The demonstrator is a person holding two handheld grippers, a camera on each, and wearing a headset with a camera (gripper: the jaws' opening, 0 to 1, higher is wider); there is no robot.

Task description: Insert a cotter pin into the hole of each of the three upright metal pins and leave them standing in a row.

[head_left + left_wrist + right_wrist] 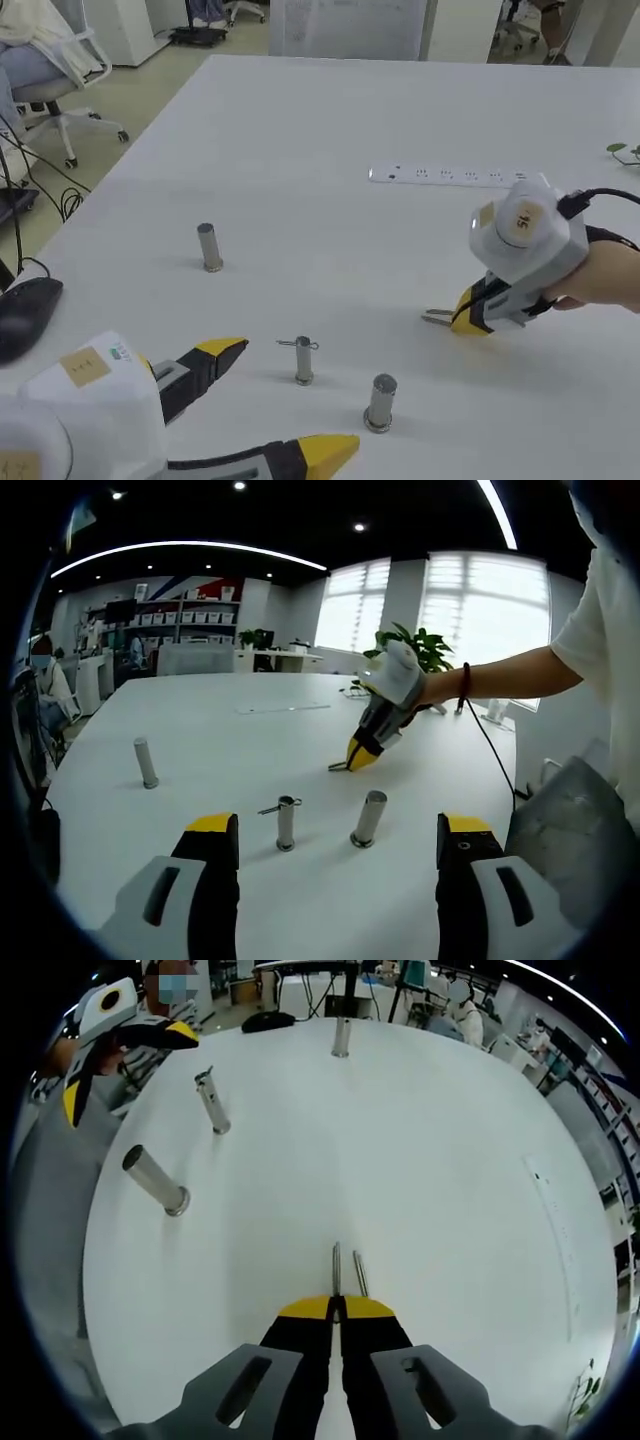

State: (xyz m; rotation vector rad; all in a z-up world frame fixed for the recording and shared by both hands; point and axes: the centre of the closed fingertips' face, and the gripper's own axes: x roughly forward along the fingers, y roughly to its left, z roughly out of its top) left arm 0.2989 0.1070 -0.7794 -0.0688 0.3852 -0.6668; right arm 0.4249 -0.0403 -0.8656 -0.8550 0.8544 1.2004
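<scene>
Right gripper (337, 1305) pinched a slim silver cotter pin (345, 1265), left gripper (338, 825) gaped; the bare grey steel post (155, 1180) well beyond its fingertips seemed next.

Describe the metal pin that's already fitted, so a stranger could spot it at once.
On the white table, three upright metal pins stand ahead of the open left gripper. Take the middle pin: a cotter pin sticks sideways through its top, while the far pin and the near pin have bare tops.

The head of the cotter pin (336, 1265) is hidden between the fingers of the right gripper (338, 1305), its legs jutting past their tips. The left gripper (285, 398) is cropped behind its fingers.
</scene>
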